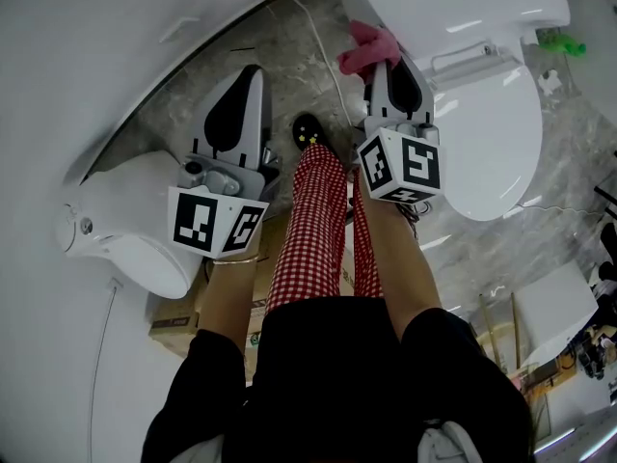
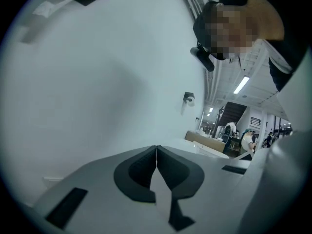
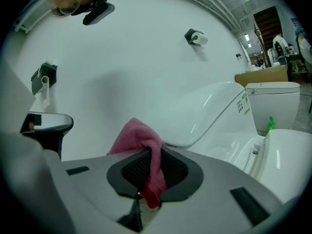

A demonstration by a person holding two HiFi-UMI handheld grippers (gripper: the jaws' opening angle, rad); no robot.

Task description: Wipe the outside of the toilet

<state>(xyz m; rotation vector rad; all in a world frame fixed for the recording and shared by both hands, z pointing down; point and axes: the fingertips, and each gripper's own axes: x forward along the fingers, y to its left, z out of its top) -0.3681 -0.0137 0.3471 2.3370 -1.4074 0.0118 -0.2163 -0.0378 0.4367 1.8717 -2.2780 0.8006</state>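
Note:
A white toilet (image 1: 492,114) with its lid down stands at the upper right of the head view; its side (image 3: 214,111) fills the right of the right gripper view. My right gripper (image 1: 386,66) is shut on a pink cloth (image 1: 366,48), which is bunched against the toilet's left flank near the tank. In the right gripper view the pink cloth (image 3: 141,145) hangs between the jaws and touches the white shell. My left gripper (image 1: 249,77) is held over the floor to the left, shut with nothing in it; its own view faces a blank white wall (image 2: 97,82).
A second white toilet-like fixture (image 1: 125,220) lies at lower left beside a cardboard box (image 1: 183,321). A white cable (image 1: 313,37) runs across the marble floor. The person's checked trousers and black shoe (image 1: 308,131) stand between the grippers. A green object (image 1: 561,41) lies by the toilet's right.

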